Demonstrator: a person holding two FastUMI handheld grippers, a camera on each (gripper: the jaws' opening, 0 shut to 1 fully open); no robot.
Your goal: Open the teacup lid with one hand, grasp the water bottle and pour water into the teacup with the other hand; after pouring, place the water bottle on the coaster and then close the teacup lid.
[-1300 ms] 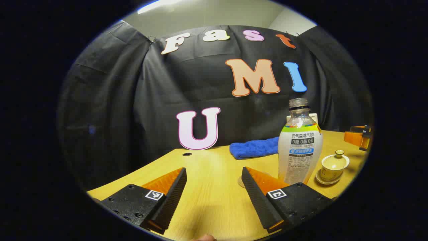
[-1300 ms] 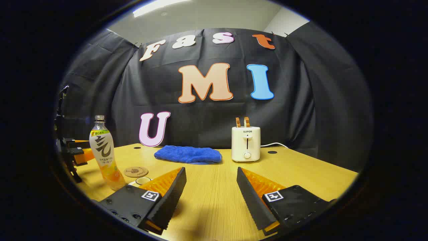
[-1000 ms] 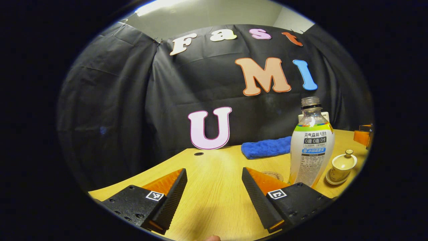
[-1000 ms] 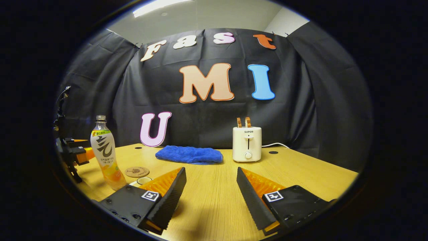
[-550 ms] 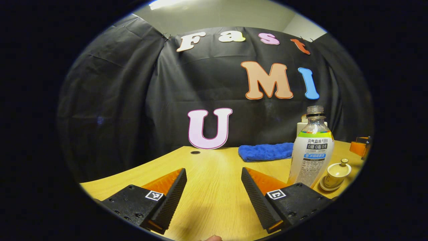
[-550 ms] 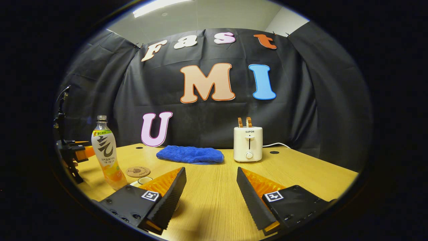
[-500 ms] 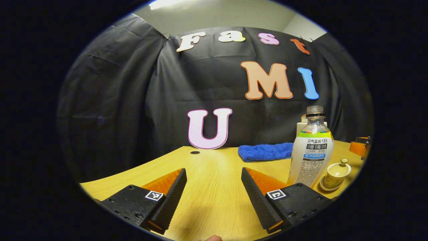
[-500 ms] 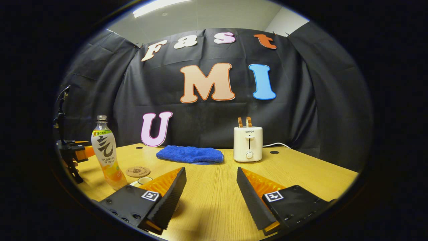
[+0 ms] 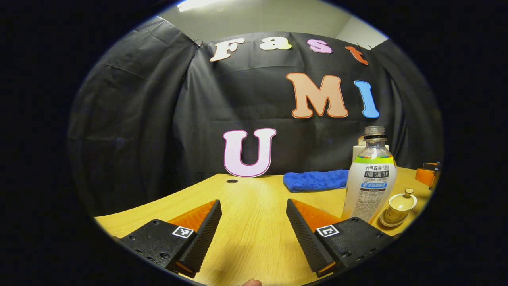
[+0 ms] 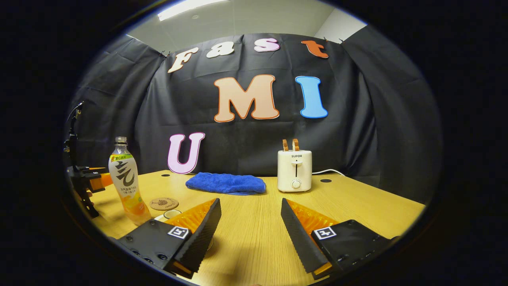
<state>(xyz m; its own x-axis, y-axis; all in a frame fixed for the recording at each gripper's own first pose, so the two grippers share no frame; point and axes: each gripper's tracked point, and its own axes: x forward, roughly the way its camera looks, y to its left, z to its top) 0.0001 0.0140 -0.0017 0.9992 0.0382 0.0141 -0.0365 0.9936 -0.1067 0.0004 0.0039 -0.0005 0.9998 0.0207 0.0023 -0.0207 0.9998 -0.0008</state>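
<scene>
Uncapped water bottle [image 9: 369,178] upright beside lidded teacup [image 9: 400,202], near coaster [image 10: 164,203].

One bottle [image 9: 369,178], one lidded teacup [image 9: 399,201], one coaster [image 10: 163,203], one cloth [image 10: 225,183], one toaster [image 10: 294,170].

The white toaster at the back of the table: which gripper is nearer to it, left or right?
Right. The right gripper faces the white toaster across open wooden table. The left gripper sits farther off, with the clear plastic bottle between it and the toaster.

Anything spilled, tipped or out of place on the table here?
Nothing stands out. The water bottle stands upright and uncapped, the teacup sits lidded on its saucer, the coaster lies flat, and no spill shows on the table.
</scene>
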